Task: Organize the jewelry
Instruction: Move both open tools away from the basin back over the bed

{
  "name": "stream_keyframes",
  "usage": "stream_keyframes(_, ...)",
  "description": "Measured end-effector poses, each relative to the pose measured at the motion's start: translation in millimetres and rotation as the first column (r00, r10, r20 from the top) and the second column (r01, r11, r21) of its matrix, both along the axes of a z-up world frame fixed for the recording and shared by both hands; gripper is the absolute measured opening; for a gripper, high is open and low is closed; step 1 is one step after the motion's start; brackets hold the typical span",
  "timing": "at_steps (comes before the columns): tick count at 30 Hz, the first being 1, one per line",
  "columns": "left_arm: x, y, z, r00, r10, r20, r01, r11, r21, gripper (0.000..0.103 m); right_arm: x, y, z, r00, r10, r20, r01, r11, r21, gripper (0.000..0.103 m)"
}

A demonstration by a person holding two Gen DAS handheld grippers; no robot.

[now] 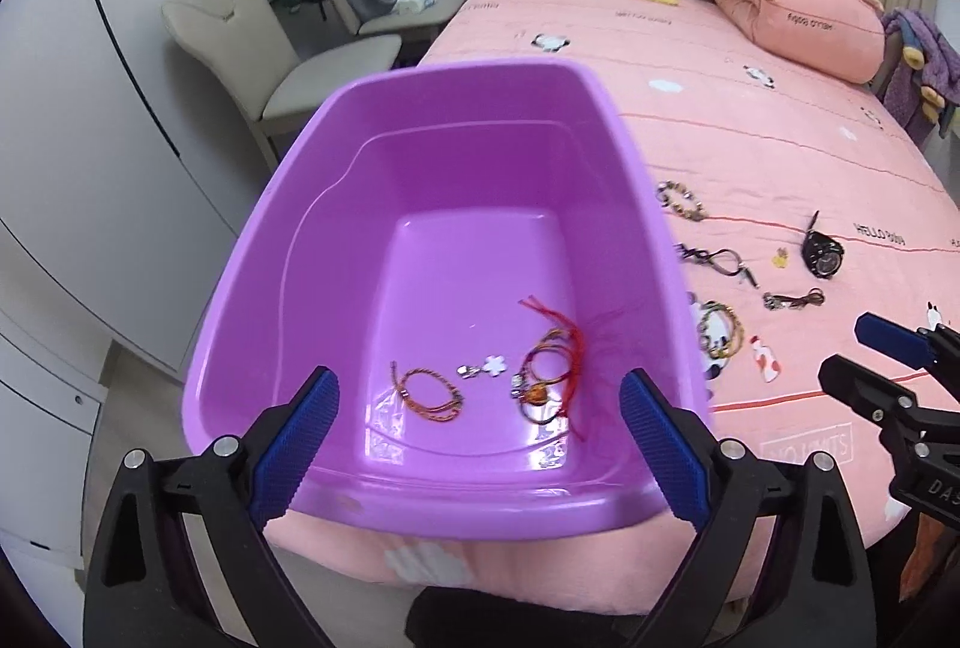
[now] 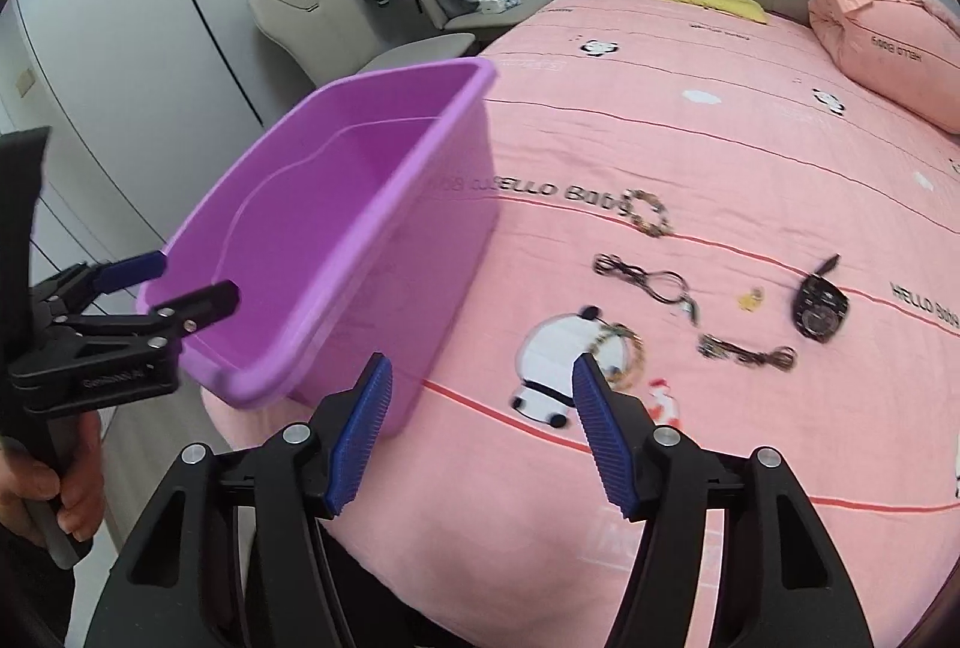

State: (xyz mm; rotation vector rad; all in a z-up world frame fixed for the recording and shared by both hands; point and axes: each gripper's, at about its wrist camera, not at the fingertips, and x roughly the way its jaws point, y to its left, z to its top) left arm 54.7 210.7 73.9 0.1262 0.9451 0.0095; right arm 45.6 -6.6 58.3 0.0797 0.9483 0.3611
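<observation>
Bedsheet (image 2: 690,468) print reads "HELLO"; left gripper (image 1: 480,444) jaws wide apart, right gripper (image 2: 480,432) jaws apart, both empty.

Purple bin (image 1: 456,156); pink panda-print bedspread (image 2: 690,138); blue fingers (image 2: 600,438).

The purple tub (image 2: 336,240) stands at the bed's near corner, its tall wall blocking the left side of the loose jewellery. The pink bedspread (image 2: 690,468) lies bare in front of the right gripper (image 2: 480,432), open ground up to the gold bracelet (image 2: 624,354).
</observation>
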Motion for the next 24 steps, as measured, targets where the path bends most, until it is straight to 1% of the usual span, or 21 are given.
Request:
stream_keyframes(5, -21, -47, 4, 0.998, -0.036, 0.055, 0.037, 0.999, -0.016, 0.093, -20, -45, -13, 0.999, -0.041, -0.009, 0.041, 0.999, -0.007, 0.060)
stream_keyframes(8, -28, -71, 5, 0.996, -0.051, 0.072, 0.054, 0.998, -0.040, 0.095, -33, -74, -15, 0.997, -0.081, 0.014, 0.081, 0.997, -0.006, 0.060)
stream_keyframes(10, -32, -85, 4, 0.996, -0.061, 0.070, 0.066, 0.995, -0.076, 0.095, -41, -93, -13, 0.993, -0.109, 0.037, 0.109, 0.994, -0.006, 0.060)
stream_keyframes(12, -36, -101, 1, 0.995, -0.070, 0.068, 0.076, 0.993, -0.095, 0.095, -48, -113, -13, 0.989, -0.140, 0.052, 0.141, 0.990, 0.000, 0.060)
stream_keyframes(19, -41, -151, -23, 0.993, -0.106, 0.041, 0.110, 0.989, -0.103, 0.095, -61, -166, -24, 0.974, -0.217, 0.070, 0.216, 0.976, 0.025, 0.062)
stream_keyframes(24, -36, -171, -42, 0.997, -0.073, 0.025, 0.075, 0.994, -0.085, 0.095, -57, -187, -40, 0.970, -0.238, 0.053, 0.237, 0.971, 0.023, 0.062)
